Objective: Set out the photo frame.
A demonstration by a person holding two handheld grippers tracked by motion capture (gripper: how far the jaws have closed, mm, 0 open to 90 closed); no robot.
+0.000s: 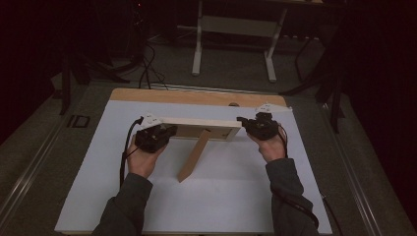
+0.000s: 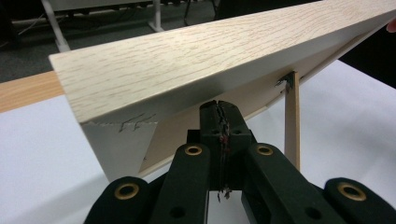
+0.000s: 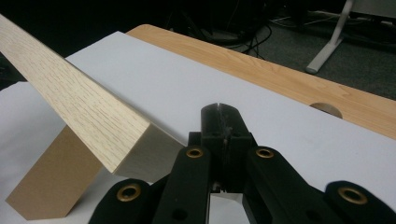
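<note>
White-topped table [image 1: 221,196] in a dark room, both grippers' fingers closed beside the frame [image 1: 199,129].

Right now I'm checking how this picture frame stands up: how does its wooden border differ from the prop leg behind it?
The wooden border is pale, grained and thick, running level across the table; the prop leg is plain brown, thin and flat, slanting down to the white sheet. The border spans between the left gripper and right gripper; the leg stands alone. Both belong to one frame.
</note>
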